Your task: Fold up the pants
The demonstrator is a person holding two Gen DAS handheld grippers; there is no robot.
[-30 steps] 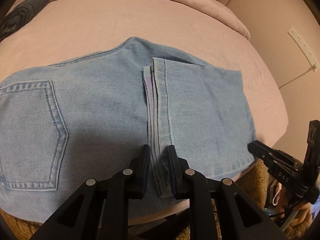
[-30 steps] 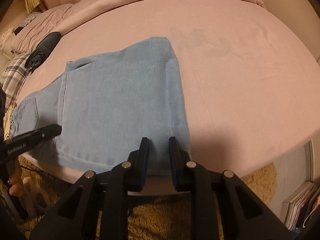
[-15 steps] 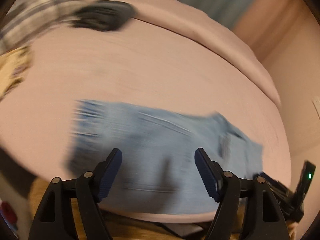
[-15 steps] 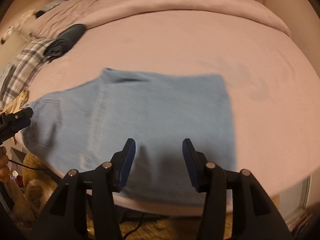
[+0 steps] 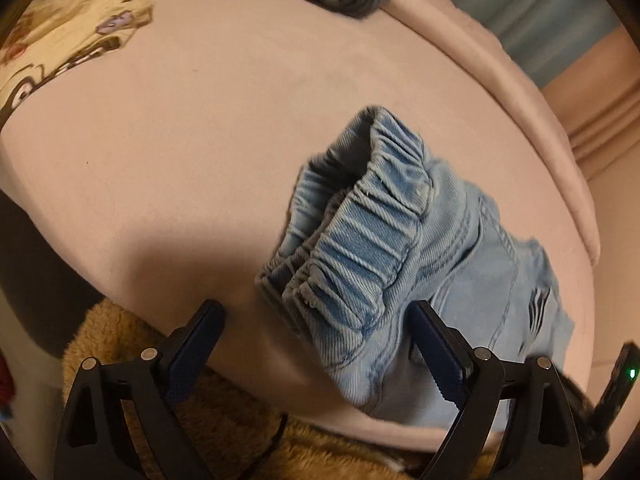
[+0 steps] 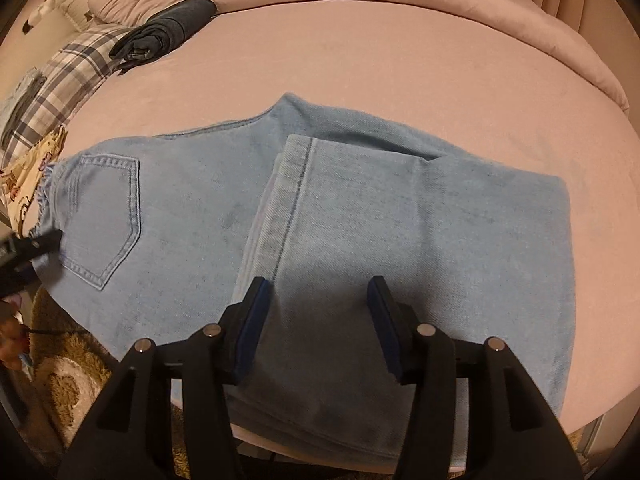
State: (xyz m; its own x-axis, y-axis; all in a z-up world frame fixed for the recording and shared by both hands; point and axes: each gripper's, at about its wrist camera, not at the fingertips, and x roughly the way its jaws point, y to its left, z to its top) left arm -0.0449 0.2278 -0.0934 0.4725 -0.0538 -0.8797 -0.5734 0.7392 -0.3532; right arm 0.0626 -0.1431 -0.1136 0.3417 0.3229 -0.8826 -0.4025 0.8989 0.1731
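Note:
Light blue jeans (image 6: 192, 216) lie folded on the pink bed (image 6: 400, 60), the leg hems (image 6: 292, 184) laid over the seat beside the back pocket (image 6: 108, 216). The left gripper (image 5: 314, 312) hovers at the elastic waistband (image 5: 360, 240). Its jaws are opening, with the waistband's near corner between them and the pads clear of it. Its tip shows at the left edge of the right wrist view (image 6: 40, 242). My right gripper (image 6: 318, 284) stands open above the folded legs, gripping nothing.
A dark folded garment (image 6: 164, 36) lies far back on the bed next to a plaid cloth (image 6: 68, 68) and a cartoon-print cloth (image 5: 68, 40). The bed's near edge runs just under both grippers, with a tan shaggy rug (image 5: 240, 420) below.
Both grippers were shut on the denim and have let go and opened. The left one swung left from the hems to the waistband; the right one shifted left over the folded legs.

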